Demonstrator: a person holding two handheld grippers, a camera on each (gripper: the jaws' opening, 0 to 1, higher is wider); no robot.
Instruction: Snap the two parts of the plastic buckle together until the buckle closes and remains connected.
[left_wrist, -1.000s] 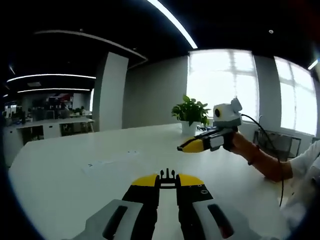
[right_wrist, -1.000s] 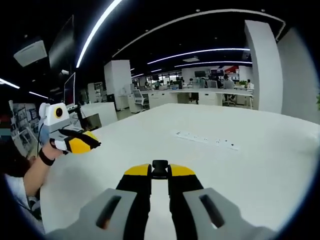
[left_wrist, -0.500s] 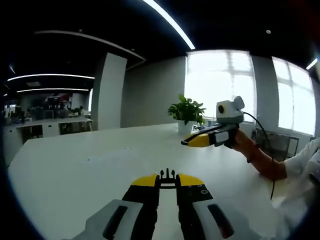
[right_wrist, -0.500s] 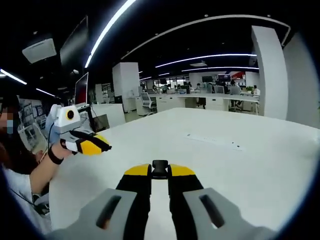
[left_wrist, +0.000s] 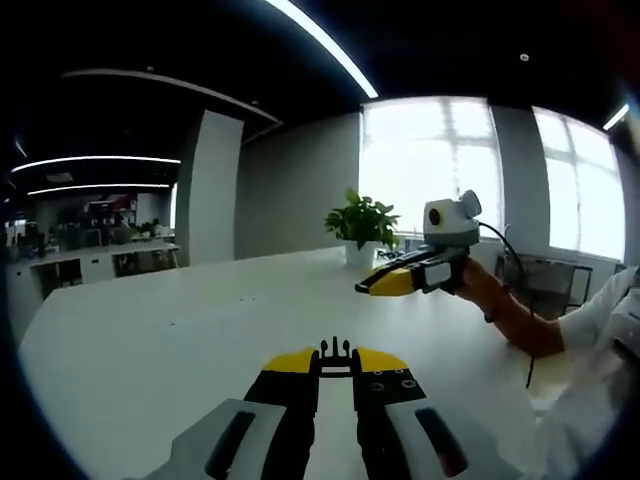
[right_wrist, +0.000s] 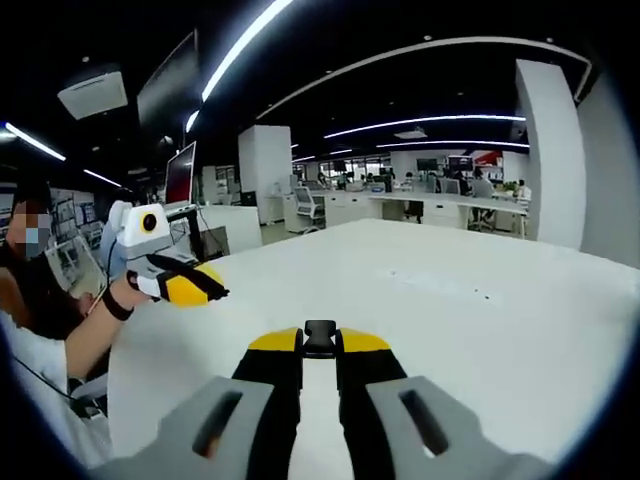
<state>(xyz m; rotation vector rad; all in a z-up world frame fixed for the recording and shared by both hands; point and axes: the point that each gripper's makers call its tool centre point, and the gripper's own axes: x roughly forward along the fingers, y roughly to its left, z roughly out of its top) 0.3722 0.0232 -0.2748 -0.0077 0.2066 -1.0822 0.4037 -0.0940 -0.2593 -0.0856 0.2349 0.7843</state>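
White counter (left_wrist: 150, 350) lies below both tools: left tool (left_wrist: 335, 359) grips pronged buckle part (left_wrist: 335, 349); right tool (right_wrist: 320, 340) grips socket part (right_wrist: 320, 333).

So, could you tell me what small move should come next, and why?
Probably bring the two grippers toward each other, tips facing. The left gripper is shut on the pronged buckle half, the right gripper on the socket half, and they are held well apart above the white table.

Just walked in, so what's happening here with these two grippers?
A person holds a gripper in each hand above a white table. The left gripper pinches the pronged buckle half; the right gripper pinches the socket half. The halves are apart, not yet snapped together.
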